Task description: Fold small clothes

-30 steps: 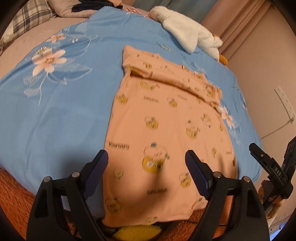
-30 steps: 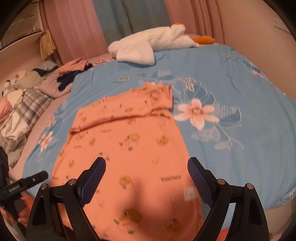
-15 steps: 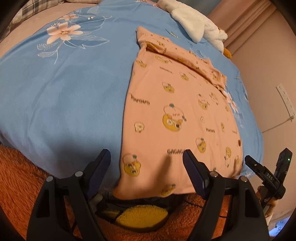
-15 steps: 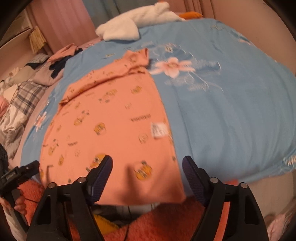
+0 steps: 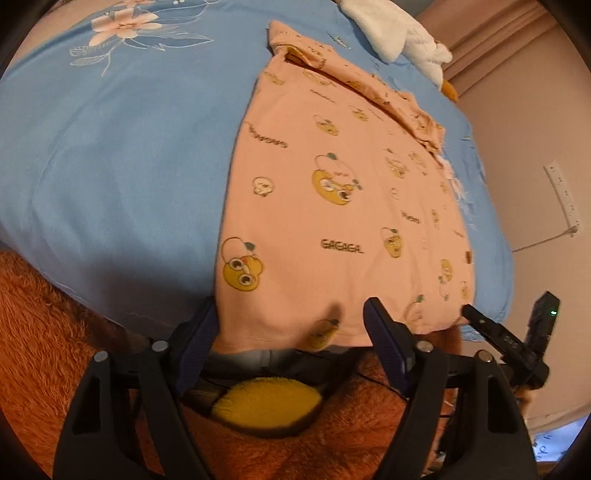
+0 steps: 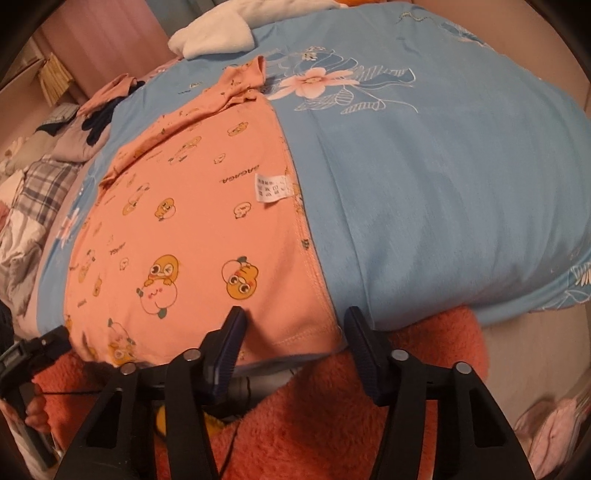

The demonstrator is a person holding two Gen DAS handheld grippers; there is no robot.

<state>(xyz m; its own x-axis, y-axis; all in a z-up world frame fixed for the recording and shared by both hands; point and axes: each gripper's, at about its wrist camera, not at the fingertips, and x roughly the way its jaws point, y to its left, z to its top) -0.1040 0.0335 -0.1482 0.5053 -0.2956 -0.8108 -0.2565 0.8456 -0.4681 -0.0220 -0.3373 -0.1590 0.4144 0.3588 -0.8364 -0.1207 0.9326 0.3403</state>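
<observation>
A peach shirt with yellow cartoon prints lies flat on the blue flowered bedsheet, its sleeves folded in at the far end. Its hem hangs slightly over the near edge of the bed. My left gripper straddles the hem's left corner, jaws closing; the cloth sits between the pads without being pinched. In the right wrist view the shirt shows a white care label. My right gripper straddles the hem's right corner, jaws closing, still apart around the cloth.
A white plush toy lies at the far end of the bed. Loose clothes are piled beyond the sheet's left side. Orange fleece and a yellow fuzzy patch fill the space below the bed edge. A wall socket is at the right.
Both grippers have come down and toward the near hem of the shirt, which now lies between their fingers. Both pairs of jaws have narrowed, the right more so.
</observation>
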